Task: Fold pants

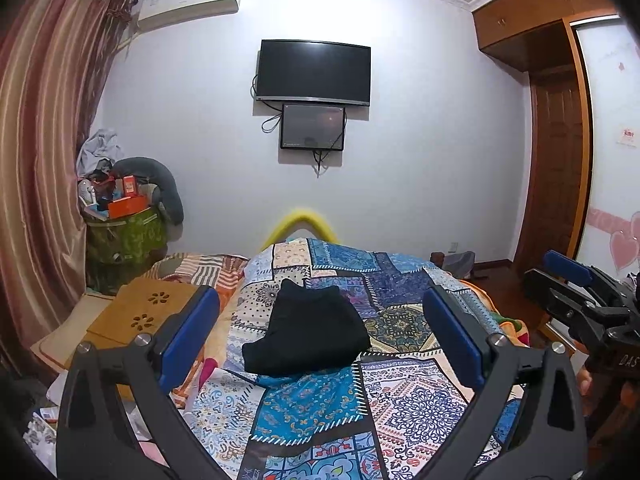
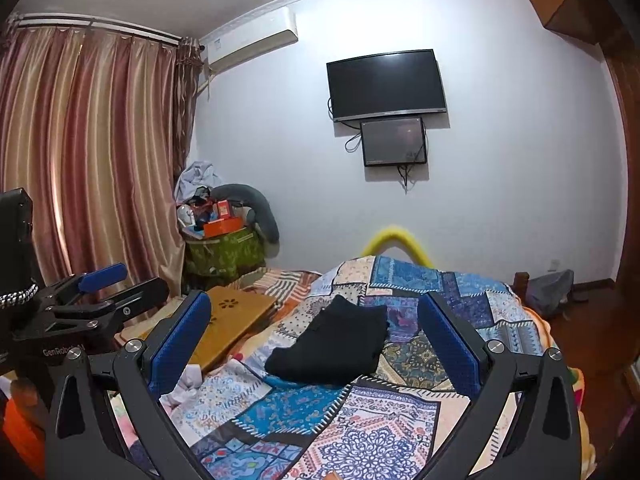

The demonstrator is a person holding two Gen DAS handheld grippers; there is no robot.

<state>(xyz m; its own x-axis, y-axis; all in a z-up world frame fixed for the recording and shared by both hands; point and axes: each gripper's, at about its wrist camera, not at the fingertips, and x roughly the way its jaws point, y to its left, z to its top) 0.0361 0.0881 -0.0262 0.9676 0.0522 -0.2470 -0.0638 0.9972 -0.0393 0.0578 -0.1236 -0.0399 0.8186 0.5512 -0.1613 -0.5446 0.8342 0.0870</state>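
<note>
- Black pants lie folded in a compact bundle mid-bed on the patchwork quilt, bare quilt on every side.
- Left gripper — jaws wide, empty, above the quilt.
- Right gripper — likewise spread, holding nothing.

Matte black left gripper and right gripper, each with two angular arms, blue textured pads, silver screws at the pivots. White lettering "GenRobot" on one body, "DAS" on the other.
</note>
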